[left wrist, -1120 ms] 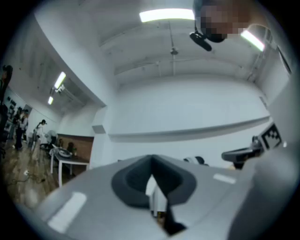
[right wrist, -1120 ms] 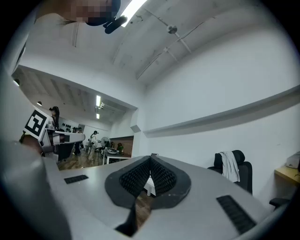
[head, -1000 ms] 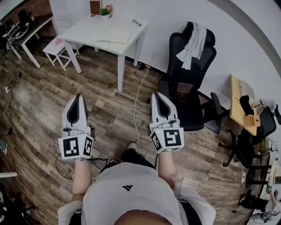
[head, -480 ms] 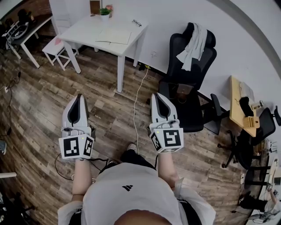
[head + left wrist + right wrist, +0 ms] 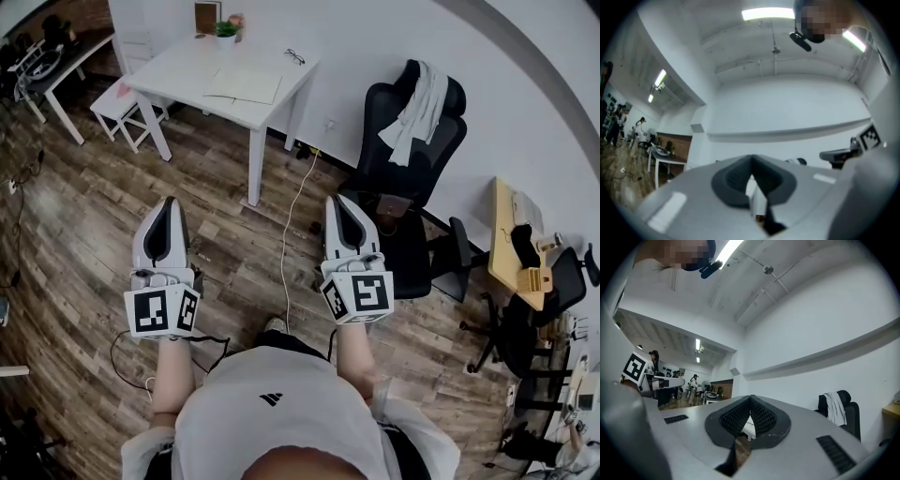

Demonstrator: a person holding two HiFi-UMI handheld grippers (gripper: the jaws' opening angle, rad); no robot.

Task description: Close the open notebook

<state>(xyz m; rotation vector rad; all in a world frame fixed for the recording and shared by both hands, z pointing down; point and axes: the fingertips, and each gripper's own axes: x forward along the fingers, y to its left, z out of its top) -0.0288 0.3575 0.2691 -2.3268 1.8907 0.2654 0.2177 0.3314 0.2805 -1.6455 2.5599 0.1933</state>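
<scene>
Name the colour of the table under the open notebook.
The table is white; head view shows it best.

We look along our left gripper (image 5: 751,158), tilted a little upward toward a white wall (image 5: 787,112), its grey jaws closed tip to tip with nothing held between them. To the left a white table (image 5: 670,161) stands on a wood floor (image 5: 616,176). A long ceiling light (image 5: 768,13) glows overhead, and a marker cube (image 5: 870,136) shows at the right.

No words or numbers are legible anywhere. Your white shirt (image 5: 281,427) bears a small dark three-bar logo (image 5: 272,399), no lettering. Black-and-white square markers (image 5: 150,312) sit on your left gripper (image 5: 169,204) and right gripper (image 5: 339,202): patterns only.
</scene>
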